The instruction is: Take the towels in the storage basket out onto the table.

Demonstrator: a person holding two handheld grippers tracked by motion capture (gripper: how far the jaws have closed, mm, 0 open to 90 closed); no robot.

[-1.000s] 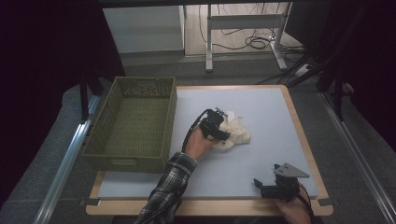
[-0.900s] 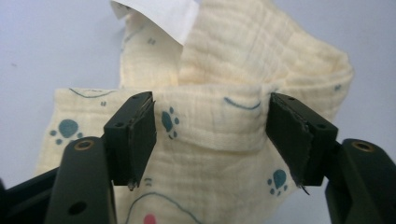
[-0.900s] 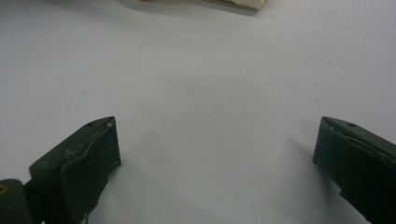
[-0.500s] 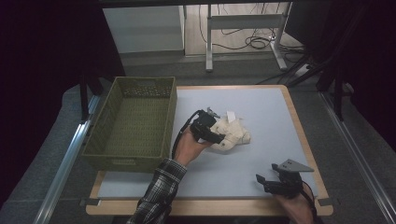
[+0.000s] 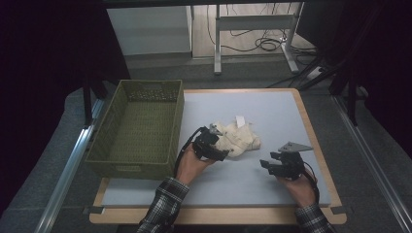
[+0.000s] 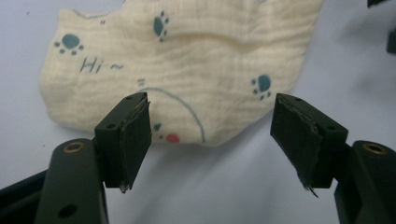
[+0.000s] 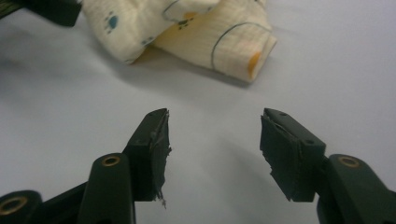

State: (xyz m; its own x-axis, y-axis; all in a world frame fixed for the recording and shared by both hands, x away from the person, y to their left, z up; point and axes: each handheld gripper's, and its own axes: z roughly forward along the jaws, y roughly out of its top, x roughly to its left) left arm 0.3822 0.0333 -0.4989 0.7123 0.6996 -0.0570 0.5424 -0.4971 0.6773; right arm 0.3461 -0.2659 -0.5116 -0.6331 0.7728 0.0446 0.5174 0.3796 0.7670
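I saw the left hand-held gripper, jaws apart, at the cream cloth's 9 o'clock edge; the right hand-held gripper, jaws apart, sat near its 4 o'clock.

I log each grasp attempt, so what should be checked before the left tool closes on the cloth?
1. Left tool open: ok, jaws stand wide apart.
2. Cloth lined up with it: ok, its near edge lies between the jaws.
3. Cloth actually inside the jaws: cannot tell, the depth is unclear.
4. Right tool out of the way: ok, open and short of the cloth.
5. Basket ready: ok, nothing in it, beside the left hand.
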